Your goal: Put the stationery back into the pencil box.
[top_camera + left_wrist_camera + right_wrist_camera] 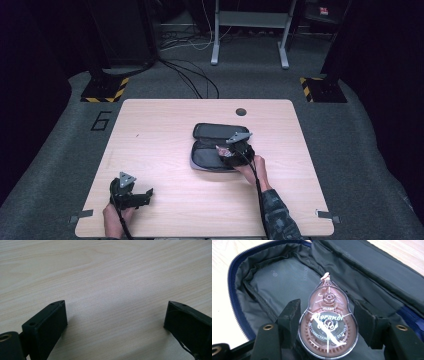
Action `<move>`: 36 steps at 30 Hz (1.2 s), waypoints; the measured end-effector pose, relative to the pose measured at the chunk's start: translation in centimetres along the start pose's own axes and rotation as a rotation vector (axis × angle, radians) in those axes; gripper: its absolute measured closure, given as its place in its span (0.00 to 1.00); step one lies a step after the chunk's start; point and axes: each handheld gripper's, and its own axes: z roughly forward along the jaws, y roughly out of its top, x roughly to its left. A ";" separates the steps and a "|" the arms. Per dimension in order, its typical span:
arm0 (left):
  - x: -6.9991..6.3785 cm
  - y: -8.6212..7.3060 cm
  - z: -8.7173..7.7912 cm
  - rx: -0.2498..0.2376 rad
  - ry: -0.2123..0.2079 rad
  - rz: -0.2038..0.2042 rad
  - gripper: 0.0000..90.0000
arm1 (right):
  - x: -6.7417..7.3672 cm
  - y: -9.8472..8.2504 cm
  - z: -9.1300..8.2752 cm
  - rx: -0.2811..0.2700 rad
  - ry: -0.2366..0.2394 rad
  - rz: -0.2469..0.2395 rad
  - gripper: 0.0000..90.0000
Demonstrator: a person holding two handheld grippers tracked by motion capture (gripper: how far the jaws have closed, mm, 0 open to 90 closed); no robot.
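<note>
A pink, clear-shelled correction tape dispenser (327, 322) sits between the jaws of the right tool (328, 322), its narrow tip pointing away from the camera. Both jaws stand close at the dispenser's wide round body, gripping it from either side. Dispenser and tool hang just above the grey lining of an open pencil case (274, 282), whose blue zipper (231, 282) curves around the edge.

In the high view the pencil case (212, 132) lies unzipped and spread flat near the middle of the tabletop (160, 125), with the right tool (227, 152) over its near half and the hand (255, 170) behind it.

The left tool (135, 192) rests well apart at the near left corner of the tabletop; its jaws stand wide apart over bare wood (107, 277), holding nothing.
</note>
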 end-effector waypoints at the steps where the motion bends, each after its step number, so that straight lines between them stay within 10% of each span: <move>1: 0.0 0.0 0.0 0.000 0.000 0.001 0.05 | 0.1 0.1 0.3 0.005 0.005 -0.001 0.43; 19: 0.0 0.0 0.0 0.000 0.000 0.000 0.05 | 0.7 0.2 2.5 0.083 0.008 0.036 0.42; 22: 0.0 0.0 0.0 0.001 0.000 0.002 0.05 | 0.5 0.3 2.3 0.093 0.024 0.047 0.28; 36: 0.0 0.0 0.0 0.001 0.000 0.002 0.05 | 0.4 0.3 -4.6 -0.015 0.045 0.058 0.06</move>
